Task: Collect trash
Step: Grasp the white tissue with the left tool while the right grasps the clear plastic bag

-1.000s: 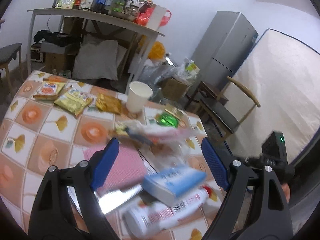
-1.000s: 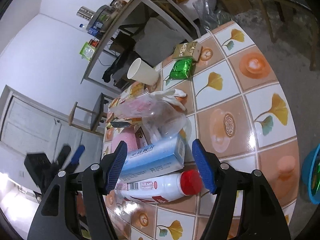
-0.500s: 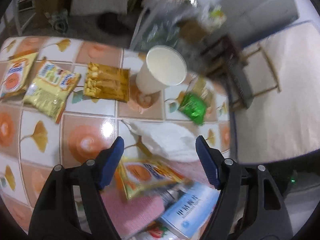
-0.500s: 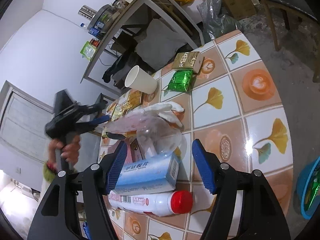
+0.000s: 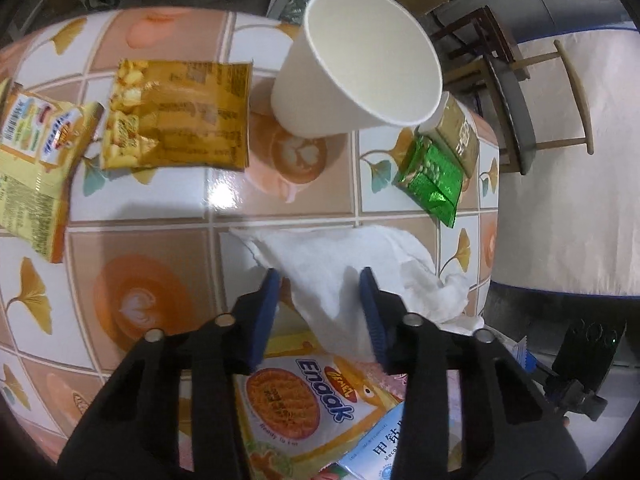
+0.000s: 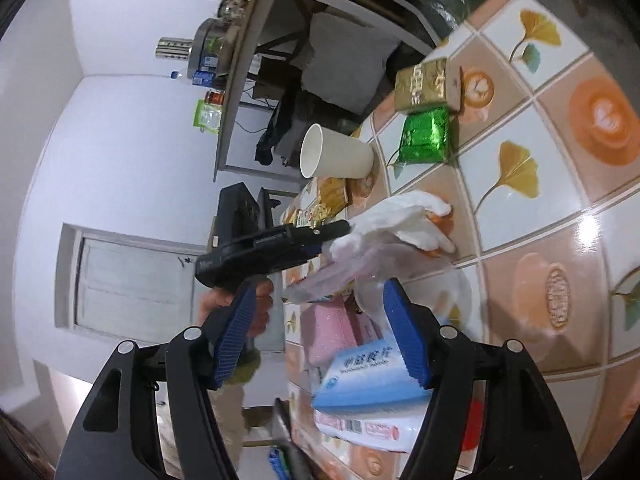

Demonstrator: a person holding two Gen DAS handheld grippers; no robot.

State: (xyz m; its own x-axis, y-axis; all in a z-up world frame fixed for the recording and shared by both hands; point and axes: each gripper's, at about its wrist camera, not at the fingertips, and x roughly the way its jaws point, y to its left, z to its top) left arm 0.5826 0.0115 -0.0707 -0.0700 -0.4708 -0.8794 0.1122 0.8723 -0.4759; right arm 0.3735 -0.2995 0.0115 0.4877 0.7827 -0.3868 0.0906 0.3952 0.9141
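A crumpled white tissue [image 5: 340,256] lies on the tiled table [image 5: 160,208]; it also shows in the right wrist view [image 6: 404,220]. My left gripper [image 5: 320,300] is open, its jaws on either side of the tissue's near end. In the right wrist view the left gripper [image 6: 336,236] reaches the tissue from the left. My right gripper [image 6: 320,328] is open and empty, above a blue box [image 6: 372,376] and a clear plastic bag [image 6: 384,268].
A white paper cup [image 5: 356,64] stands beyond the tissue. Snack wrappers lie around: gold [image 5: 176,116], yellow [image 5: 36,164], green [image 5: 432,180], an Enaak packet [image 5: 312,404]. A red-capped white bottle [image 6: 384,428] lies below the box. A chair [image 5: 516,92] stands past the table edge.
My left gripper has swung down over the table, come close to the tissue and narrowed around it. My right gripper has tilted and drawn slightly nearer the bag and box.
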